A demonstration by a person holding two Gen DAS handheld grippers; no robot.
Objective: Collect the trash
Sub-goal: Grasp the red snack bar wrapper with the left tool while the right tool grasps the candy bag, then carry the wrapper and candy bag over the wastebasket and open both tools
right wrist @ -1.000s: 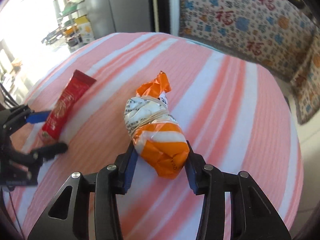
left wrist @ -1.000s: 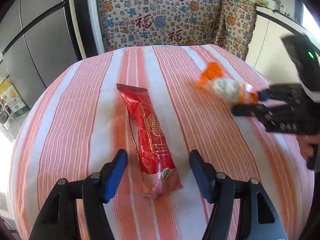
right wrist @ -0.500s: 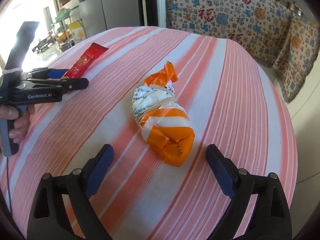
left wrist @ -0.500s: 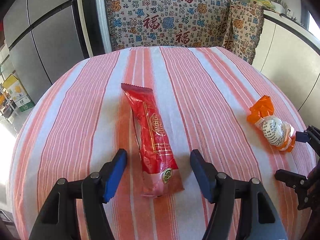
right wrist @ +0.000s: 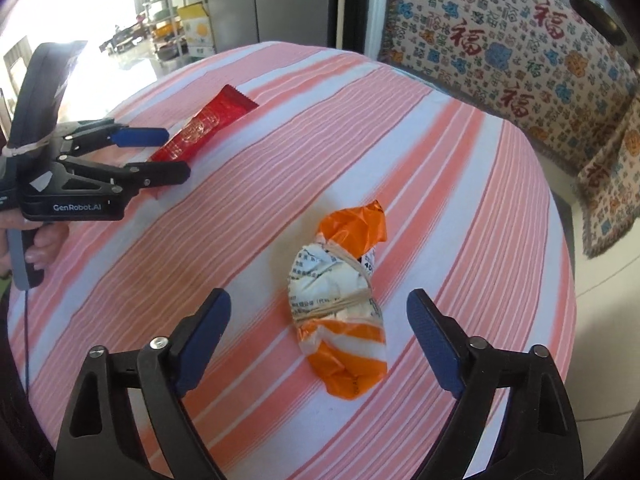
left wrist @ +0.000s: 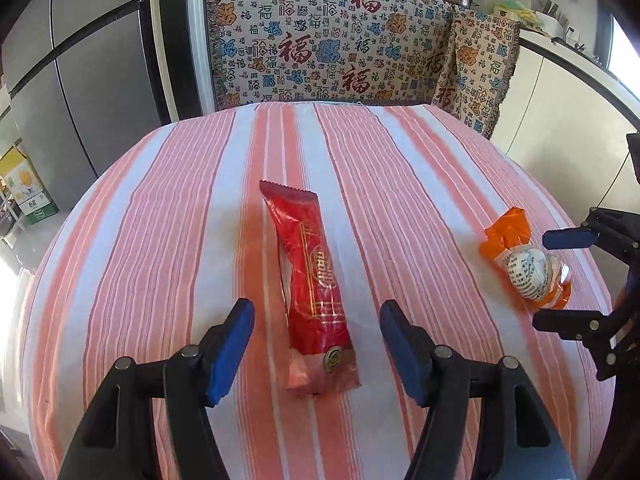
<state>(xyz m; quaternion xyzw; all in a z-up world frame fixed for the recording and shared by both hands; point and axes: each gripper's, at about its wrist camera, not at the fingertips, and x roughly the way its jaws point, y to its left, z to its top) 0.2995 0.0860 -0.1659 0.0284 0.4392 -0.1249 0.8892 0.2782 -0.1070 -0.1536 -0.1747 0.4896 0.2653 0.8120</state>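
The left gripper (left wrist: pixel 316 344) is held open, its pads astride the near end of the red wrapper (left wrist: pixel 312 284) without touching it. The right gripper (right wrist: pixel 320 340) has just been narrowing its jaws; they are seen parted either side of the orange bundle (right wrist: pixel 340 304), clear of it. Both items are laid on the striped table (left wrist: pixel 400 184).
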